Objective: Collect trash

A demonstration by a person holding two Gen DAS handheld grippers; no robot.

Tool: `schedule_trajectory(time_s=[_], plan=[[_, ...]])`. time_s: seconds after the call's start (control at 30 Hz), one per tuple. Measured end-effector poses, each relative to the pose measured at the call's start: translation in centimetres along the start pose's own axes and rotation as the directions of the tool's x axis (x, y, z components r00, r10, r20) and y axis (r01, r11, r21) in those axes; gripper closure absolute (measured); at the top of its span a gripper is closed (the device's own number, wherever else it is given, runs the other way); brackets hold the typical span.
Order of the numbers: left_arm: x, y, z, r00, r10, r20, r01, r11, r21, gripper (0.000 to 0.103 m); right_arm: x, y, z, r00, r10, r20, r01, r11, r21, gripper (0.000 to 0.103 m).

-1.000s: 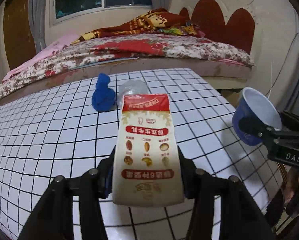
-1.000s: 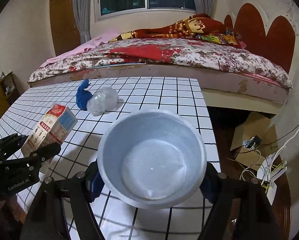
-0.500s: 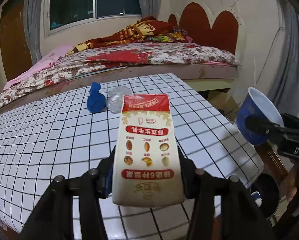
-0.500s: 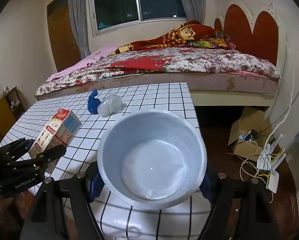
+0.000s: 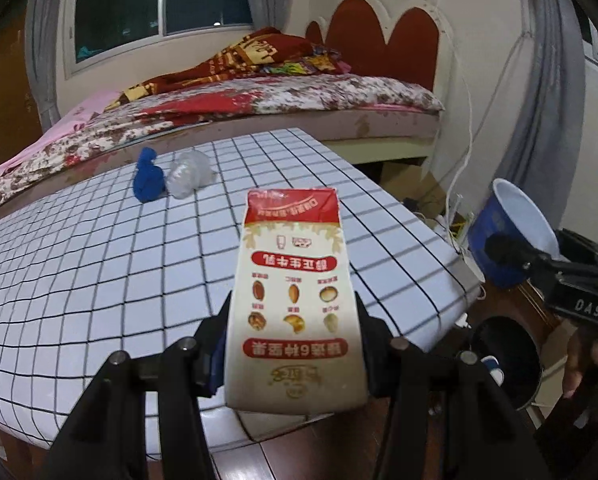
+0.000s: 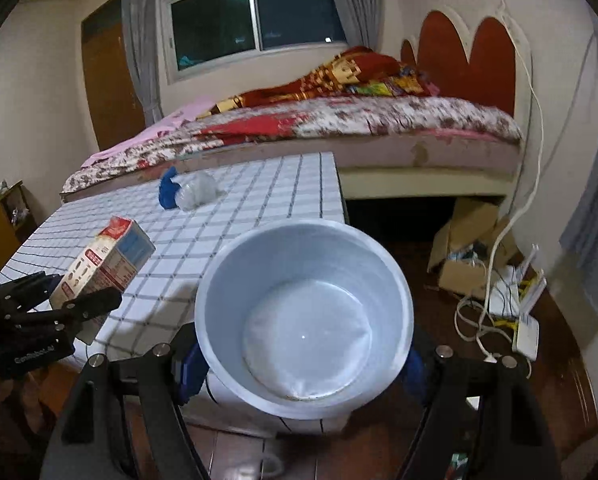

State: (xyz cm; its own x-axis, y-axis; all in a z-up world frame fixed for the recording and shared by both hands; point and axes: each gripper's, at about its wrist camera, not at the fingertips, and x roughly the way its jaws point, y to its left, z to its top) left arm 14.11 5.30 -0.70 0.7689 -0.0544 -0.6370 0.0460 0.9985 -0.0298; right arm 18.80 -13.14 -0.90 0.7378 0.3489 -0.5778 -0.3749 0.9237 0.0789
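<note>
1. Bedroom walls, a dark window (image 6: 255, 20) with grey curtains and a bed (image 5: 259, 108) under a red-and-white floral cover fill the background; a red scalloped headboard (image 5: 383, 44) stands against the wall.
2. Nearer the cameras is a table covered in a white cloth with a black grid (image 5: 99, 248), its right edge dropping to a dark wooden floor.
3. At the far side of the table lie a crumpled blue rag-like lump (image 5: 149, 178) and a crumpled clear plastic bag (image 5: 189, 174), touching each other.
4. The left gripper (image 5: 295, 344) is clamped on a tall cream-and-red paper carton printed with nut pictures (image 5: 295, 300), its black fingers pressed to the carton's two sides near the bottom.
5. That carton is held in the air over the table's near edge; in the right wrist view it tilts, red top pointing away (image 6: 107, 260).
6. The right gripper (image 6: 303, 360) is closed around a blue paper cup with a pale inside (image 6: 303, 312), mouth toward the camera, blue pads touching its outer wall on both sides.
7. In the left wrist view that cup (image 5: 507, 236) hangs beyond the table's right edge, above the floor.
8. Below it on the floor stands a dark round bin (image 5: 507, 356), with a small white-and-blue item at its rim.
9. Further right on the floor sit an open cardboard box (image 6: 471, 244) and white cables with a power strip (image 6: 527, 332).
</note>
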Motion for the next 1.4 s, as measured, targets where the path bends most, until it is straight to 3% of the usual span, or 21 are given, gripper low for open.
schedule_trajectory(time_s=[0.87,1.17,1.4], plan=[[1.8,-11.3,-1.2,0.985,-0.165,-0.044,0.169,0.975,0.147,0.05,-4.4,-9.7,-5.9,0.981,-0.177,-0.072,0.183,0.979,0.09,0.025],[2.7,-16.3,-2.1,0.965,-0.247,-0.089,0.261,0.941,0.216,0.05,-6.0,-13.0,-8.1,0.967,-0.232,-0.108,0.245,0.961,0.131,0.025],[4.0,-20.0,-3.5,0.939,-0.307,-0.152,0.338,0.905,0.26,0.05,-6.8,-15.6,-11.1,0.94,-0.287,-0.184,0.314,0.94,0.135,0.025]])
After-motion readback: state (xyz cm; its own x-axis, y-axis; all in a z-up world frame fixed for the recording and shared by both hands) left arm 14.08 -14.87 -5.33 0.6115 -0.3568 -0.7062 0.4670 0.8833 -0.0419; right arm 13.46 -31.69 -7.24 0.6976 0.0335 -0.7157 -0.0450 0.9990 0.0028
